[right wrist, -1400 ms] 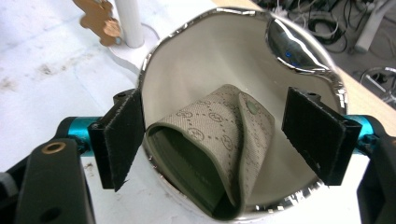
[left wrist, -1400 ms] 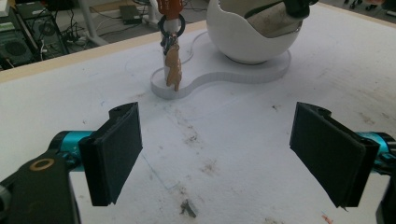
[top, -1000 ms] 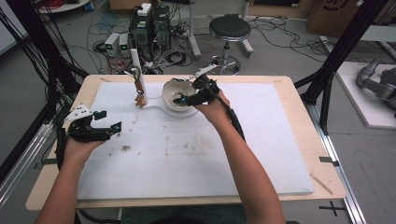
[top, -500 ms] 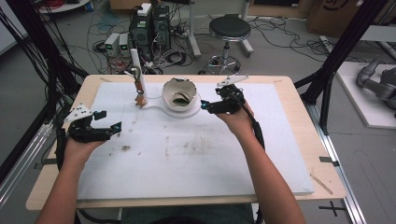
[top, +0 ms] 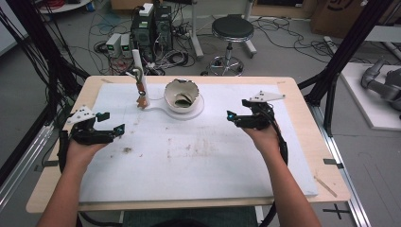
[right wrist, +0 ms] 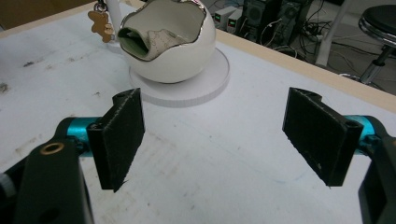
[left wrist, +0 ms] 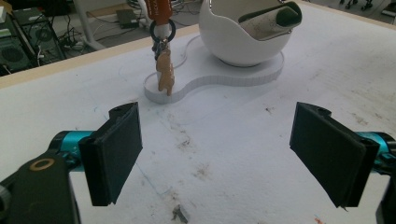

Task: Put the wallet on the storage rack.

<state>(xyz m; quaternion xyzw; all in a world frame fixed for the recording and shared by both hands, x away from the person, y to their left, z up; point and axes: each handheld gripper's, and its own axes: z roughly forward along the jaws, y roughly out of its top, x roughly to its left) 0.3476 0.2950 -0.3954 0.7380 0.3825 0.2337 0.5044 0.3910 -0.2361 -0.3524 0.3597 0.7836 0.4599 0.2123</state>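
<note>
Wide counter under a stained white mat. Toward the far edge, a white egg-shaped holder on its flat base, rolled paper tucked inside, likely for safekeeping. Left claw near the left edge, right claw right of centre, both spread, empty. Small bear charm hung from the base's post.

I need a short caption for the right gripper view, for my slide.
Open right gripper faces a white egg-shaped bowl holding a rolled paper.
</note>
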